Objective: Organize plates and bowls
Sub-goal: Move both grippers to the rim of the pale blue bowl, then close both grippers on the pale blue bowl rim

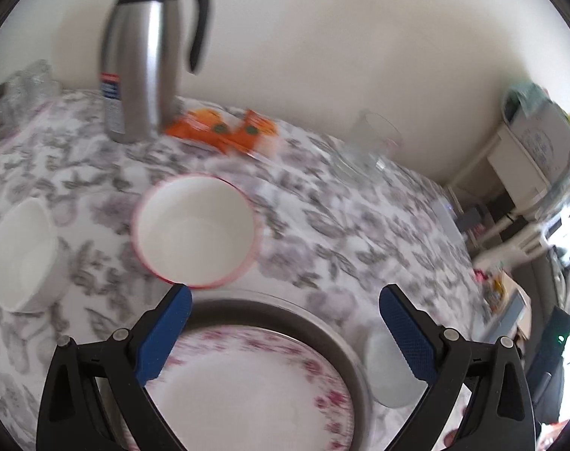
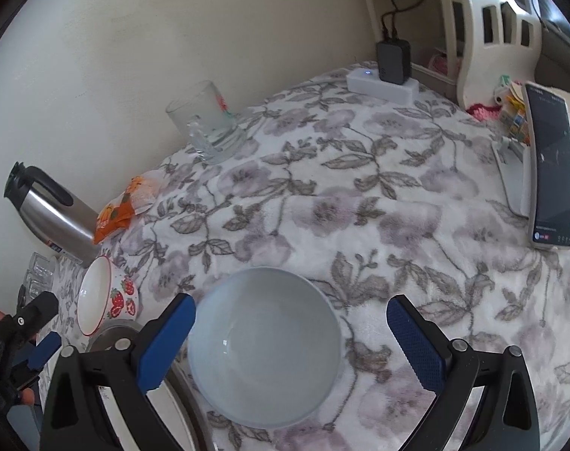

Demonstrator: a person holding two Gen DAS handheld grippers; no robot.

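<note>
Left wrist view looking close down over floral plate (image 1: pixel 255 387) toward wall, right wrist view close above pale bowl (image 2: pixel 264 345), both sharing strawberry bowl (image 1: pixel 194 229) (image 2: pixel 106 297), steel carafe (image 1: pixel 142 56) (image 2: pixel 50 210)

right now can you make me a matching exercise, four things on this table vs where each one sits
Things:
1. steel flask
2. glass mug
3. pale blue bowl
4. floral plate

Places:
a. between the right gripper's open fingers
b. on a round metal tray
c. upright beside an orange packet
d. alone by the wall, handle facing the right wrist camera

Pairs: 1-c, 2-d, 3-a, 4-b
</note>
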